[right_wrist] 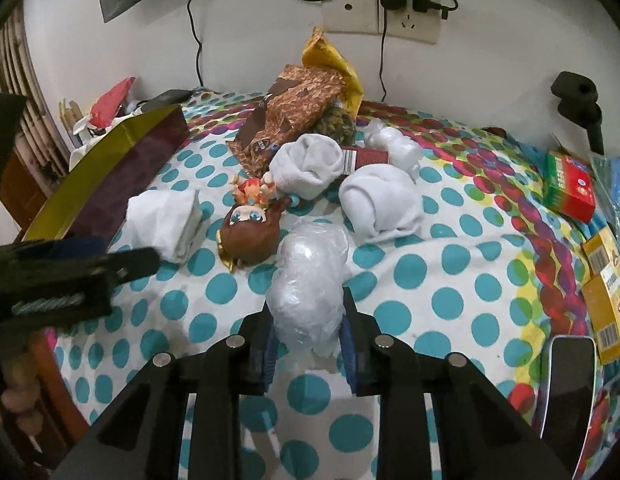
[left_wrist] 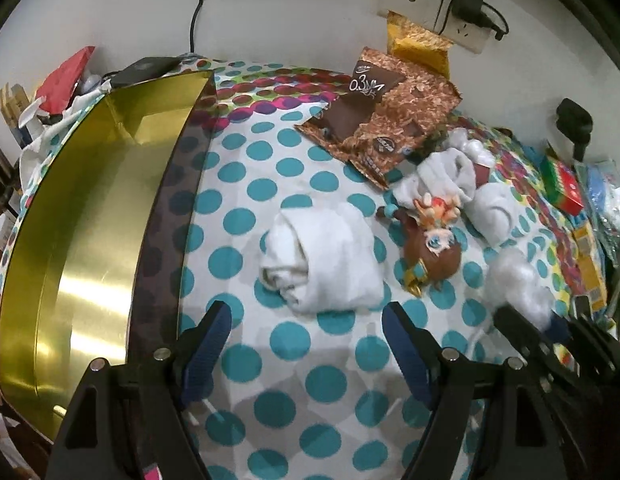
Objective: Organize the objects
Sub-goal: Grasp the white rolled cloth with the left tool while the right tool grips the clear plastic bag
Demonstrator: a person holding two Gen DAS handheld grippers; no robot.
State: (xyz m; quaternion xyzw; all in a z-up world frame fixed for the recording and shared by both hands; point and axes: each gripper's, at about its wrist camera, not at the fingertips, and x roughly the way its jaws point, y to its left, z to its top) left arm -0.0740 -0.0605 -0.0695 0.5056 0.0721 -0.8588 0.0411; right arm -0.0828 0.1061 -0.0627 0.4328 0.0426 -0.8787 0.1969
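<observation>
My left gripper (left_wrist: 305, 320) is open and empty, just short of a rolled white sock (left_wrist: 322, 256) on the polka-dot cloth. A gold-lined box (left_wrist: 81, 220) lies to its left. My right gripper (right_wrist: 307, 320) is shut on a crumpled clear plastic bundle (right_wrist: 310, 280), which also shows in the left wrist view (left_wrist: 518, 284). A brown doll head (right_wrist: 249, 236) lies just beyond it, also in the left wrist view (left_wrist: 430, 248). Two more rolled white socks (right_wrist: 305, 164) (right_wrist: 382, 200) lie behind. The left gripper (right_wrist: 81, 268) shows at the left of the right wrist view.
A brown snack bag (left_wrist: 378, 116) and a yellow bag (right_wrist: 334, 64) lie by the wall under a socket with cables (right_wrist: 398, 4). A second plastic bundle (right_wrist: 394, 144), a red-green box (right_wrist: 570, 188), yellow boxes (right_wrist: 606, 280) and a phone (right_wrist: 566, 380) sit at the right.
</observation>
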